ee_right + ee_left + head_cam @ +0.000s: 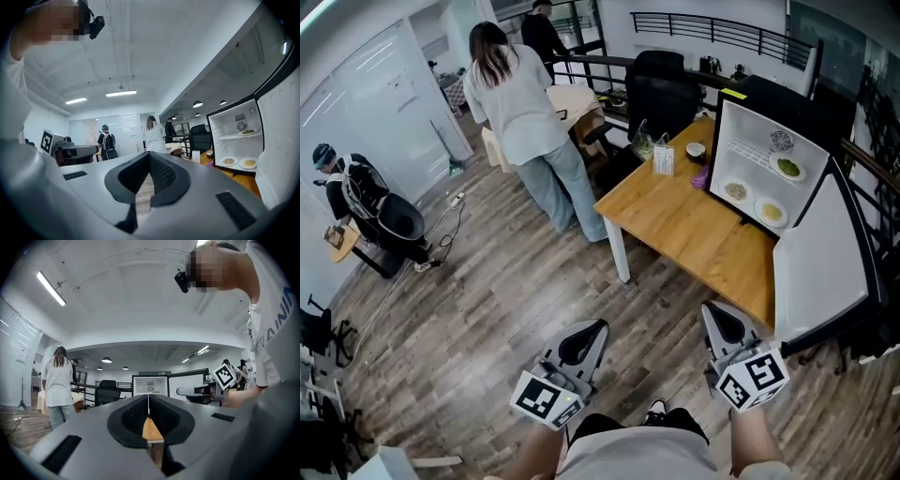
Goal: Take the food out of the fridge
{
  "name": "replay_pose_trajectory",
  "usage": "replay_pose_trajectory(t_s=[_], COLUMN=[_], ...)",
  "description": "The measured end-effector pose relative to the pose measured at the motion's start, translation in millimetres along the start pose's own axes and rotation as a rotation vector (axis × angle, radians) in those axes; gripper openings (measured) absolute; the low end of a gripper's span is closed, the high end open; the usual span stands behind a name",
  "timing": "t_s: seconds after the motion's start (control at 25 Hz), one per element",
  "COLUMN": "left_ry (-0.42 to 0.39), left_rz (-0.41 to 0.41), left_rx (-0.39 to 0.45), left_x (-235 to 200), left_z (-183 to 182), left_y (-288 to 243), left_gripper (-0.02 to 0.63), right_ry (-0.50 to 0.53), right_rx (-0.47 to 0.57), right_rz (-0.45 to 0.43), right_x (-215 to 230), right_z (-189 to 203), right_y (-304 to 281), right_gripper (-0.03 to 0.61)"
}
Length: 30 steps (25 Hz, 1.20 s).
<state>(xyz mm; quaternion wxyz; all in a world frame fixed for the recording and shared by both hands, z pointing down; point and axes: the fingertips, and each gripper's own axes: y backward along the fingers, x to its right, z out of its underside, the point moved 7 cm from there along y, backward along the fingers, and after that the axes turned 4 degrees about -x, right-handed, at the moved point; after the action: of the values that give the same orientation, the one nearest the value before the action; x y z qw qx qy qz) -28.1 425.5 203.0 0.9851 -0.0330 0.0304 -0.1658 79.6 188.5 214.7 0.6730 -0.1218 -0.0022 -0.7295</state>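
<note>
— Where is the food sitting?
— It is lying on three plates inside the fridge (750,141), which is standing on the desk (684,225) with its door (825,253) hanging wide open. The green plate (787,168) is resting on the upper shelf. The left lower plate (736,191) and the right lower plate (771,213) are sitting side by side on the fridge bottom.
— And the grippers?
— The left gripper (586,339) and the right gripper (727,323) are hovering over the wooden floor (487,281), pointing toward the desk and well apart from the plates. Both pairs of fingers are pressing together, gripping nothing.
— Anyone else?
— A person in a white top (520,103) is standing beyond the desk.
</note>
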Motion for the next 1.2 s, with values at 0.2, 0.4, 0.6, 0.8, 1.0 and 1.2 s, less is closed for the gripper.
replay_pose_trajectory(t_s=[0.2,0.4,0.6,0.8,1.0,1.2], left_ry=[-0.006,-0.002,-0.005,-0.002,0.003,-0.017], left_rz=[0.033,0.098,0.185,0.269,0.368,0.459], left_rx=[0.000,0.007,0.017,0.023,0.013,-0.004], left_x=[-3,-13,-31,-79,-134,-190], left_z=[-3,-1,1,5,7,5], left_y=[-45,-89,-141,-199,-258,-309], left_gripper=[0.014,0.014,0.015,0.014,0.015,0.014], right_ry=[0.000,0.006,0.010,0.005,-0.011,-0.051], right_rx=[0.003,0.005,0.002,-0.009,-0.021,0.012], right_rz=[0.043,0.104,0.179,0.263,0.364,0.478], right_x=[36,66,99,129,153,167], right_z=[-4,-8,-11,-19,-25,-38], right_y=[-5,-10,-28,-72,-122,-170], right_gripper=[0.020,0.018,0.019,0.018,0.018,0.018])
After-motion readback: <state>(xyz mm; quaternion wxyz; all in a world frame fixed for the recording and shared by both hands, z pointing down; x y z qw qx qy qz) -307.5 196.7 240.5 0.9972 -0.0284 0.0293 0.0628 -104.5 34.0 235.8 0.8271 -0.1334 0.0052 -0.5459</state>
